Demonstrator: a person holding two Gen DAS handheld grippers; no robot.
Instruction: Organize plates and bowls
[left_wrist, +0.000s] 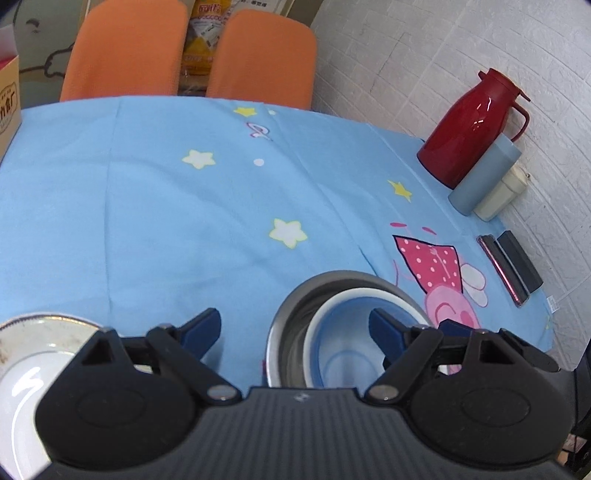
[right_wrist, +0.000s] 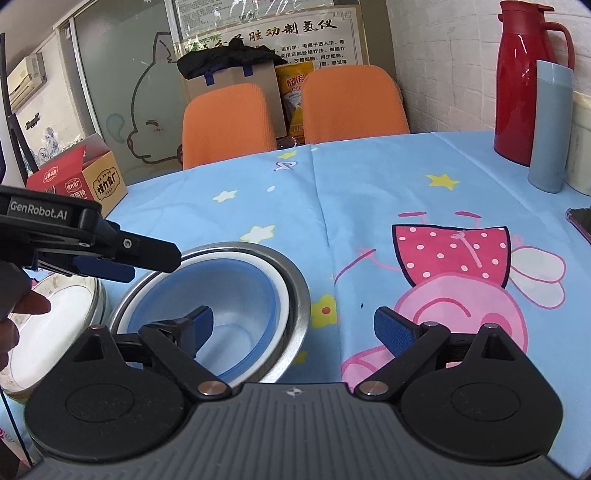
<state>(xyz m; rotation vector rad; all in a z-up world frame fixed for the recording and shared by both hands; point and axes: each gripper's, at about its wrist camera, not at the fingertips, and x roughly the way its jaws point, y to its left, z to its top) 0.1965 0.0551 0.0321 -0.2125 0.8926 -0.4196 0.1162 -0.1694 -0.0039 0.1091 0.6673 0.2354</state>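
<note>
Left gripper (left_wrist: 295, 332): matte black body with a ribbed grey-black centre plate, small cross-shaped mark near its top edge. Two round black housings flank the plate. Black angled linkage arms carry silver pivot pins. Fingers (left_wrist: 203, 328) end in dark blue pads.

Right gripper (right_wrist: 293, 325): same build; blue pads (right_wrist: 393, 330) show a fine textured surface.

From the right wrist view, the left gripper's side reads "GenRobot.AI" in pale lettering, one small screw on the finger. Bare fingertips of the hand (right_wrist: 27, 306) below that lettering.
</note>
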